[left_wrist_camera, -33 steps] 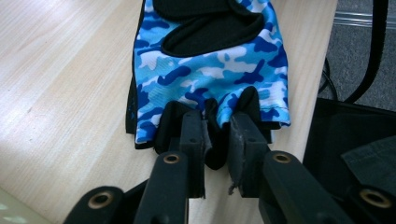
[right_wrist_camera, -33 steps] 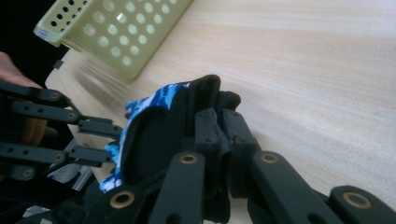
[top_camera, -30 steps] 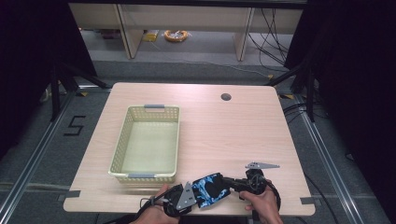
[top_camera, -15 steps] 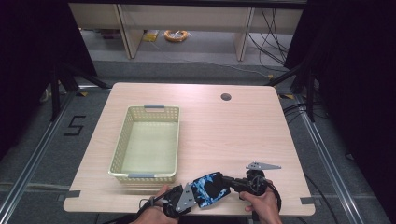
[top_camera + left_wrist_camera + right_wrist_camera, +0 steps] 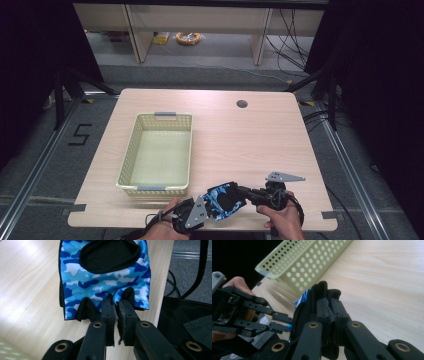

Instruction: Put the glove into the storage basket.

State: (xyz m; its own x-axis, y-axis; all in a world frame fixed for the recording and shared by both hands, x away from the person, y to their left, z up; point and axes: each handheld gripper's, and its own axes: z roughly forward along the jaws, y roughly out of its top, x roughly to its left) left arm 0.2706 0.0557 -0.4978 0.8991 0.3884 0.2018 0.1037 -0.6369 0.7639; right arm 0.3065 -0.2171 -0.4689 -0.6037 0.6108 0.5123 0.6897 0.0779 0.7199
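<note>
A blue camouflage fingerless glove (image 5: 223, 200) with black lining is stretched between my two grippers at the table's front edge. My left gripper (image 5: 212, 207) is shut on one hem of the glove (image 5: 105, 277); in the left gripper view its jaws (image 5: 116, 305) pinch the blue fabric tightly. My right gripper (image 5: 241, 193) comes in from the right and is shut on the other, black end of the glove (image 5: 303, 297), its jaws (image 5: 329, 302) pressed together on the fabric. The right gripper view has the left gripper (image 5: 284, 321) close on its left.
A pale yellow-green perforated basket (image 5: 129, 155) stands with nothing in it on the left half of the wooden table (image 5: 240, 140); its near wall (image 5: 307, 260) is close behind the glove. A round cable hole (image 5: 242, 104) sits at the back right. The person's hands rest at the front edge.
The right gripper has lifted slightly with its end of the glove. The left gripper has kept its place.
</note>
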